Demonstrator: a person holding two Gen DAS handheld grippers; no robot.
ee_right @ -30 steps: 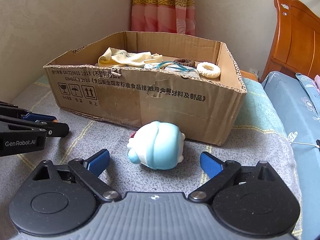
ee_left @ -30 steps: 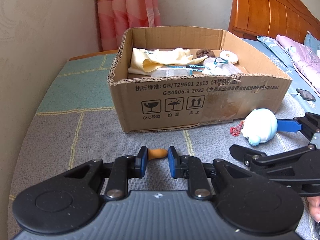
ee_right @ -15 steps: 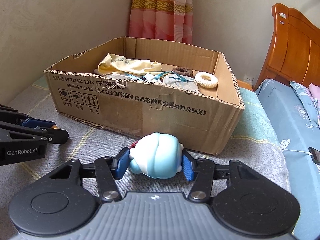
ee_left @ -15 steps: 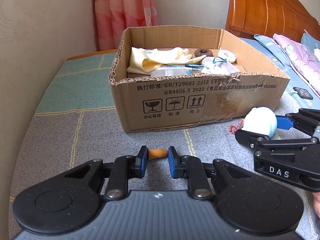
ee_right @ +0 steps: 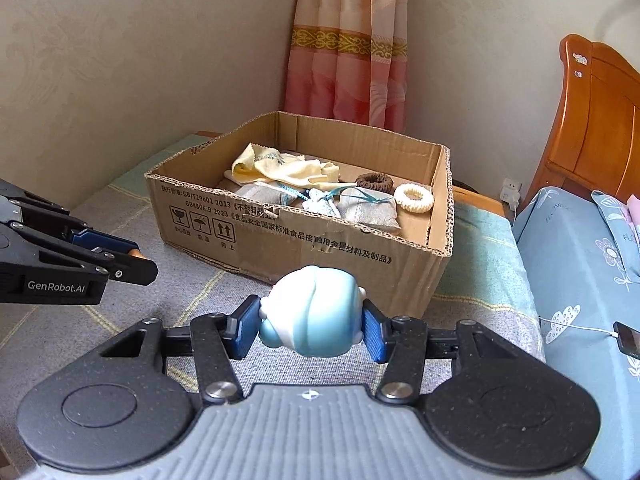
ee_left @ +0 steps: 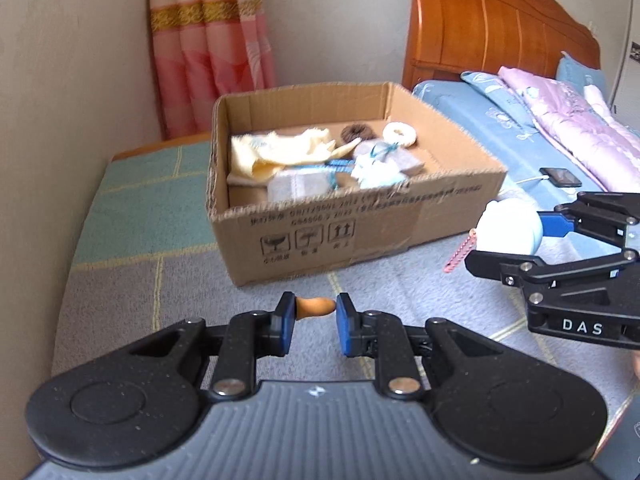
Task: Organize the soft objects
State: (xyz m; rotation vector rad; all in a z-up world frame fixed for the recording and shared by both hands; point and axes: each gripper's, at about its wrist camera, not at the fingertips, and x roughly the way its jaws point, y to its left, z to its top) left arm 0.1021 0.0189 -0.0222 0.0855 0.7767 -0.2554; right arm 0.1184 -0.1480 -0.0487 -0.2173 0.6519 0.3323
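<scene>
Pale blue and soft, the plush toy (ee_right: 314,312) sits clamped between the pads of my right gripper (ee_right: 311,326), whose jaws have just been closing on it — it hangs clear of the grey blanket (ee_right: 120,320), in front of the cardboard box (ee_right: 304,240). My left gripper (ee_left: 311,318) is pinched together on a small orange piece (ee_left: 316,306), near the box's front wall.

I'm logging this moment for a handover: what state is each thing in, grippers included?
Left gripper: shut on a small orange piece.
Right gripper: jaws just closed, shut on the blue toy, held off the blanket.
Box: open-topped, partly filled.
Yellow cloth: crumpled, in the box.
Brown hair tie: in the box.
White hair tie: in the box.
Phone: on the bed, cable plugged in.
</scene>
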